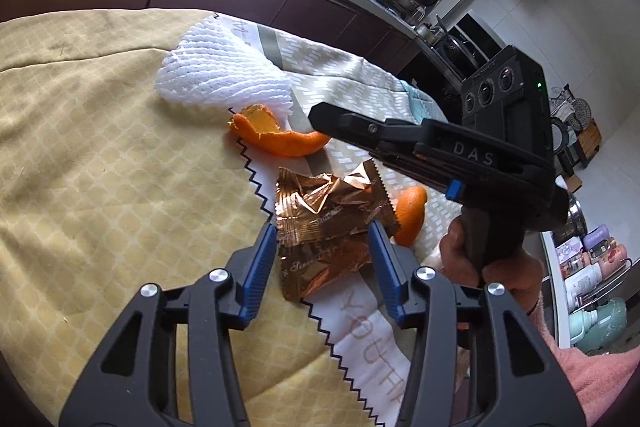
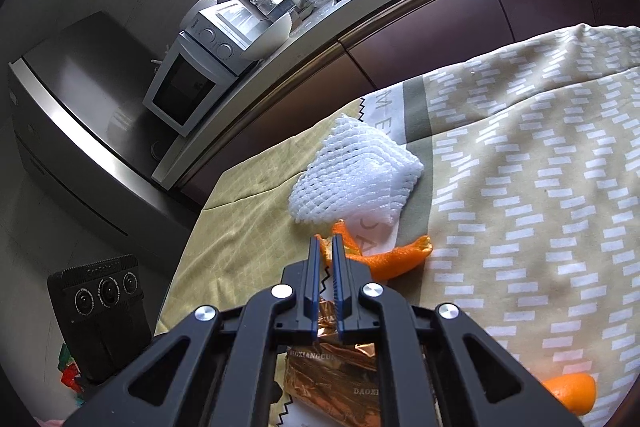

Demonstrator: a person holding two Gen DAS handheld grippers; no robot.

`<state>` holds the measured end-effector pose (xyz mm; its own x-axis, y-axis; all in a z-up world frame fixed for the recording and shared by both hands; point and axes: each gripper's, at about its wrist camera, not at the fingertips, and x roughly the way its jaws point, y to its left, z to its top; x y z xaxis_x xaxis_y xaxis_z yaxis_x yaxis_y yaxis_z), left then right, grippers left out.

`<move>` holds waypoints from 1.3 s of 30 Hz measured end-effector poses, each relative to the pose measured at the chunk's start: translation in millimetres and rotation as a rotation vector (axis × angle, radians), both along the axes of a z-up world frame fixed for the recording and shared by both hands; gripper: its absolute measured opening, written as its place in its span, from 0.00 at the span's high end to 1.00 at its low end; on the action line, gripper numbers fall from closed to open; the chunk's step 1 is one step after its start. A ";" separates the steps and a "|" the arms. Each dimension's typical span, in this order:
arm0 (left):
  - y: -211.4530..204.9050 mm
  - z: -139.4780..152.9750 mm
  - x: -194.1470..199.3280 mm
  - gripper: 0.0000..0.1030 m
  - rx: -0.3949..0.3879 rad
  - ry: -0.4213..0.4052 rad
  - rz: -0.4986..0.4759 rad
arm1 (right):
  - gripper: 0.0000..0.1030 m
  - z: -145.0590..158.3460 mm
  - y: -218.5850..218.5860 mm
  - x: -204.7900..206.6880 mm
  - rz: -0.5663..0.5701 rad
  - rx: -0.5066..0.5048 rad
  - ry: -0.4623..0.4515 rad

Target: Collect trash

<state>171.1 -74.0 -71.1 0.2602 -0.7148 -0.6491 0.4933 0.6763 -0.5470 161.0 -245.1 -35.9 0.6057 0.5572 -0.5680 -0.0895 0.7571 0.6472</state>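
crinkled copper foil wrapper (image 1: 332,223) on a quilted yellow cloth (image 1: 100,155)

left wrist: left gripper (image 1: 326,235) half open, ribbed blue pads flanking the wrapper, not pressing it. right wrist: right gripper (image 2: 326,247) nearly closed, empty, above curled orange peel (image 2: 384,255) near white foam netting (image 2: 352,175).

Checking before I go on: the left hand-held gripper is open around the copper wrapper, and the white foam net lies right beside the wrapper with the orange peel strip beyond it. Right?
Not quite. The left hand-held gripper is open around the copper wrapper, but the orange peel strip lies next to the wrapper, and the white foam net sits beyond the peel. The left wrist view shows this.
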 end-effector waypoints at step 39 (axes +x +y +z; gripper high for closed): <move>91.6 41.8 -56.8 0.88 0.140 -0.192 0.209 | 0.93 39.5 28.2 12.3 -0.048 -0.090 -0.087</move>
